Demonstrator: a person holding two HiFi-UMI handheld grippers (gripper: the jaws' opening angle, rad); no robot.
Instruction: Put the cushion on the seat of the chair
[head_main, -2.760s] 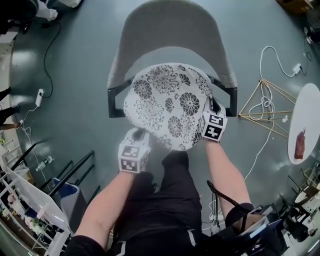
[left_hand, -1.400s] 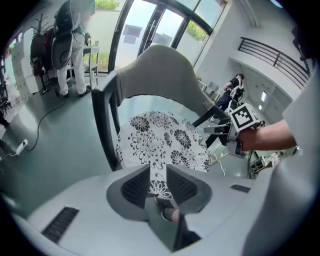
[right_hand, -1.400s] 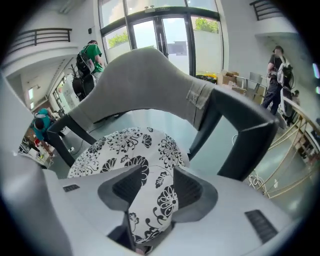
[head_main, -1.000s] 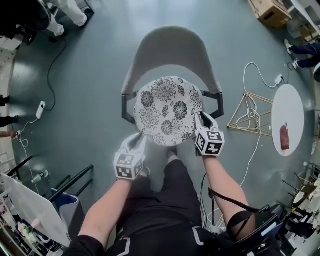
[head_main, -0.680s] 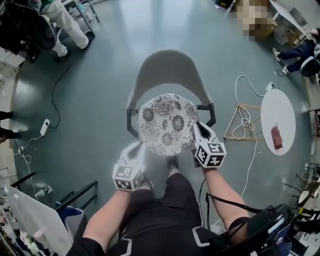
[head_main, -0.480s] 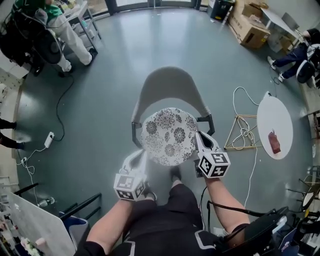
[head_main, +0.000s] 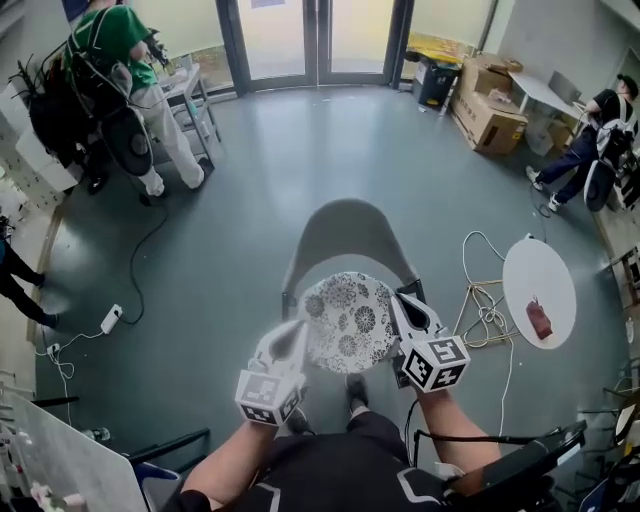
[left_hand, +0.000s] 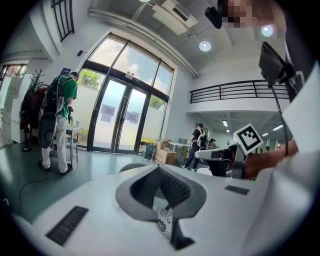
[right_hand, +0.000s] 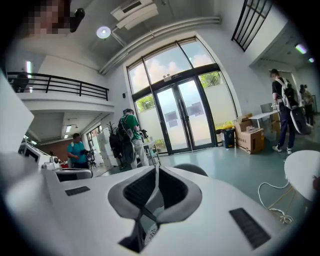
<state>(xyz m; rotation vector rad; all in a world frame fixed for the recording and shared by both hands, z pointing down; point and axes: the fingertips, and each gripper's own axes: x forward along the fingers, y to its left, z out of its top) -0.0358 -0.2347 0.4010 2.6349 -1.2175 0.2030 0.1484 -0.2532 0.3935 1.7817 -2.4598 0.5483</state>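
Note:
The round white cushion (head_main: 350, 322) with black flower print hangs between my two grippers, above the seat of the grey chair (head_main: 345, 238). My left gripper (head_main: 297, 336) is shut on the cushion's near-left edge; a strip of flowered cloth (left_hand: 163, 226) shows pinched between its jaws (left_hand: 162, 212). My right gripper (head_main: 403, 306) grips the cushion's right edge. Its jaws (right_hand: 150, 210) have just been closing, and the flowered cloth (right_hand: 149, 232) sits between them. The chair's seat is mostly hidden under the cushion.
A small round white table (head_main: 540, 275) with a reddish thing (head_main: 539, 320) stands to the right, beside a wire frame and white cable (head_main: 487, 300). Cardboard boxes (head_main: 488, 110) and glass doors (head_main: 320, 40) are at the far side. People stand far left (head_main: 110, 60) and far right (head_main: 600, 130).
Both grippers have risen with the cushion held between them. The head view has pulled up and away, so the chair looks smaller and much more of the room shows.

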